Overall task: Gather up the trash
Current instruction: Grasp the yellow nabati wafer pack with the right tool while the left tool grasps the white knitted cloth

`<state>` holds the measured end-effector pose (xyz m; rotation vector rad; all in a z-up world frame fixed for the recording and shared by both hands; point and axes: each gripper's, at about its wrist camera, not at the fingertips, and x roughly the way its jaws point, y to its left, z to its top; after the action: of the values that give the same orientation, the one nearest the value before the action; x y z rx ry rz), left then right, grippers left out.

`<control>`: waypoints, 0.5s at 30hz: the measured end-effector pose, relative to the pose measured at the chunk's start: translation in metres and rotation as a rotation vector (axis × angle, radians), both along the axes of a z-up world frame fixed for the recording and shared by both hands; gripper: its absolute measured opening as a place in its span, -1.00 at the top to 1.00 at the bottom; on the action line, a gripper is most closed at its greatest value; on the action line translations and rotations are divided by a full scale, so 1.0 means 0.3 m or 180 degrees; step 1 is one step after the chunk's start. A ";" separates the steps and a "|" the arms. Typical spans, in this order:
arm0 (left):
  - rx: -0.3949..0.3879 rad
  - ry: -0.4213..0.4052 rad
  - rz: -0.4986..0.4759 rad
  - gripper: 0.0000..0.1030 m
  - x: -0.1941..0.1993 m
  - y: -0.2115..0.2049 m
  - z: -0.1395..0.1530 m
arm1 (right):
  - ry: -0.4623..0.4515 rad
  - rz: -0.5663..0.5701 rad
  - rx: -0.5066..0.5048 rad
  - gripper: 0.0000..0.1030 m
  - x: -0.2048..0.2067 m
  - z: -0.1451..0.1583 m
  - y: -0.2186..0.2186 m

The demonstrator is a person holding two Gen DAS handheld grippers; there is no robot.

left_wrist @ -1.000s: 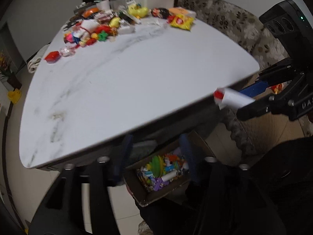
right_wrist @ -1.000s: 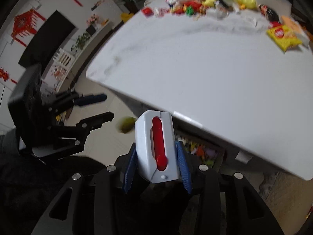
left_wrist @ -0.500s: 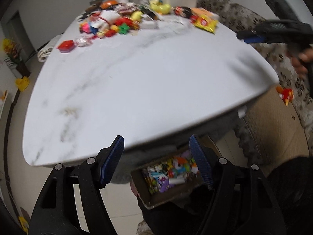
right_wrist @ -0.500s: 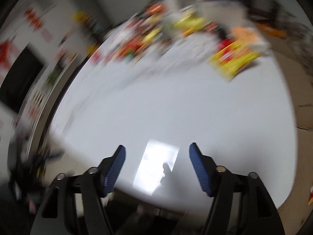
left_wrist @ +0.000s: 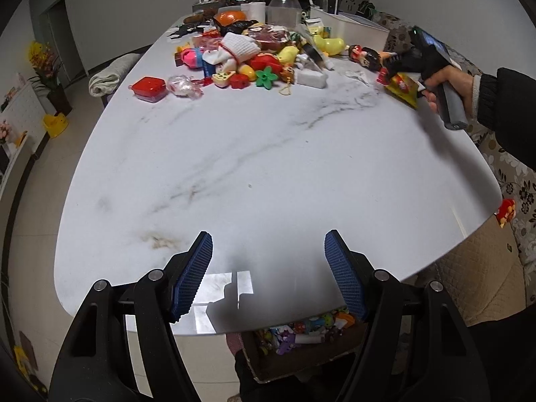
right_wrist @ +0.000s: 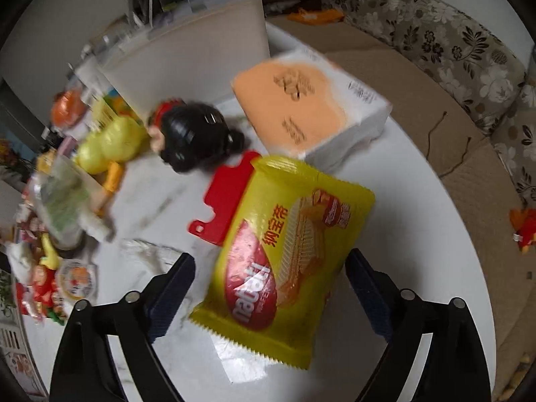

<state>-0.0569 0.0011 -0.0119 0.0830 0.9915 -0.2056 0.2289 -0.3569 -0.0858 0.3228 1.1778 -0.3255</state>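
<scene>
A yellow wafer snack packet lies on the white marble table, between the open jaws of my right gripper; I cannot tell if the pads touch it. It also shows in the left wrist view at the far right, under the hand-held right gripper. My left gripper is open and empty over the table's near edge. A cardboard box with several collected pieces sits on the floor below that edge.
A pile of toys and wrappers covers the far end of the table. An orange-and-white tissue pack, a red plastic piece and a black-haired doll lie by the packet. A sofa runs along the right.
My right gripper let go of the white and red item and swung across to the far right of the table, over the yellow packet. My left gripper rose above the table's near edge.
</scene>
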 end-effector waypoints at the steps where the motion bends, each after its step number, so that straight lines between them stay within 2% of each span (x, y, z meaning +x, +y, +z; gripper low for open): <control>1: -0.0002 0.0000 0.0022 -0.33 0.013 0.011 -0.001 | -0.0018 0.0089 -0.0077 -0.40 -0.011 -0.001 0.023; 5: -0.0036 0.0003 0.0166 -0.33 0.124 0.078 -0.014 | -0.0086 0.0503 0.0042 -0.36 -0.123 0.010 0.109; 9: -0.0056 -0.0059 0.0273 -0.33 0.320 0.108 -0.017 | -0.0109 0.0797 0.0305 -0.35 -0.298 0.025 0.195; 13: 0.0125 -0.0354 0.0055 -0.33 0.542 0.052 0.020 | -0.0094 0.0945 0.0608 -0.35 -0.440 0.033 0.242; 15: 0.0257 -0.0487 -0.0097 -0.51 0.664 0.011 0.032 | -0.0079 0.0992 0.0698 -0.35 -0.484 0.034 0.260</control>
<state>0.1423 0.0042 -0.0024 0.1850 0.8463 -0.1842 0.0838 -0.2791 -0.0756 0.3268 1.2209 0.0800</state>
